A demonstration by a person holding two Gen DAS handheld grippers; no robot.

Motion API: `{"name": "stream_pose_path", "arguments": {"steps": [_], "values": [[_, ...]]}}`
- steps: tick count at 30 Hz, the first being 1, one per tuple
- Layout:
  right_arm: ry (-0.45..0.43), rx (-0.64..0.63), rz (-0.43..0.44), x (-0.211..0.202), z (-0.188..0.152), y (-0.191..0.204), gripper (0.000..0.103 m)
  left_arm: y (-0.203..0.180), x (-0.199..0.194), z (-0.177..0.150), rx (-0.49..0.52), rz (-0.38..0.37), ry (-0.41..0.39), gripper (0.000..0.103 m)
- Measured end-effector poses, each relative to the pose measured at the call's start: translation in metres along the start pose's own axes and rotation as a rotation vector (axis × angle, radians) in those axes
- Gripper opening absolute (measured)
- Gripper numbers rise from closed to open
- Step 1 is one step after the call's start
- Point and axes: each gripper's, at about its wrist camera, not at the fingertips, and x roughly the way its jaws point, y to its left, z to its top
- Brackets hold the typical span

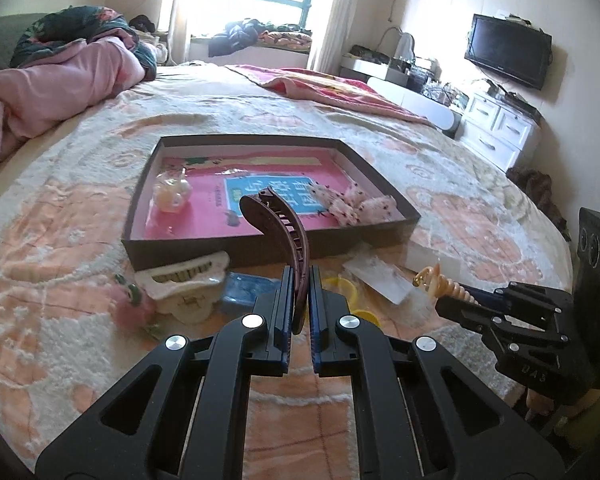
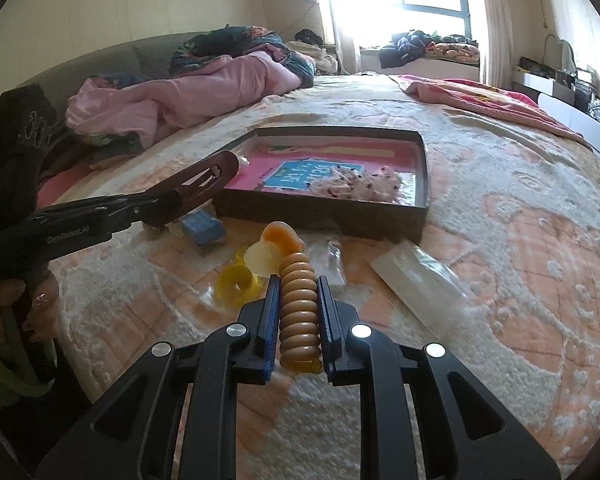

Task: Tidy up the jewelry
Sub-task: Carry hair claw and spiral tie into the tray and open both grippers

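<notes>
My left gripper is shut on a brown banana hair clip, held above the bed in front of a shallow dark box. It also shows in the right wrist view with the clip. My right gripper is shut on a tan ribbed spiral hair clip with an orange end; it shows in the left wrist view at the right. The box has a pink lining and holds a speckled fabric bow and a pale yellow piece.
On the bedspread before the box lie a cream claw clip, a blue item, a yellow ring, a pink fuzzy piece and clear packets. Pink bedding lies at the far left.
</notes>
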Motion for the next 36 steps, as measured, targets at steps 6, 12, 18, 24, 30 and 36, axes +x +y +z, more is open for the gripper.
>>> {"name": "stream_pose_path", "arguments": {"steps": [6,12,18,24,30,36], "values": [[0.009,-0.007,0.003,0.015,0.013,0.004,0.017,0.013,0.003,0.008,-0.009,0.023,-0.020,0.002],[0.017,-0.014,-0.006,0.025,0.019,0.005,0.017,0.022,0.010,0.015,-0.016,0.028,-0.025,0.002],[0.007,-0.014,-0.022,0.035,0.033,-0.001,0.017,0.027,0.019,0.024,-0.021,0.027,-0.023,0.002],[-0.004,-0.007,-0.049,0.043,0.048,-0.010,0.017,0.026,0.031,0.036,-0.004,0.022,-0.028,0.002],[-0.007,-0.004,-0.090,0.055,0.064,-0.018,0.017,0.033,0.049,0.046,-0.003,0.030,-0.011,0.002],[-0.007,0.000,-0.131,0.067,0.076,-0.027,0.017,0.041,0.064,0.053,0.005,0.041,-0.005,0.003]]}}
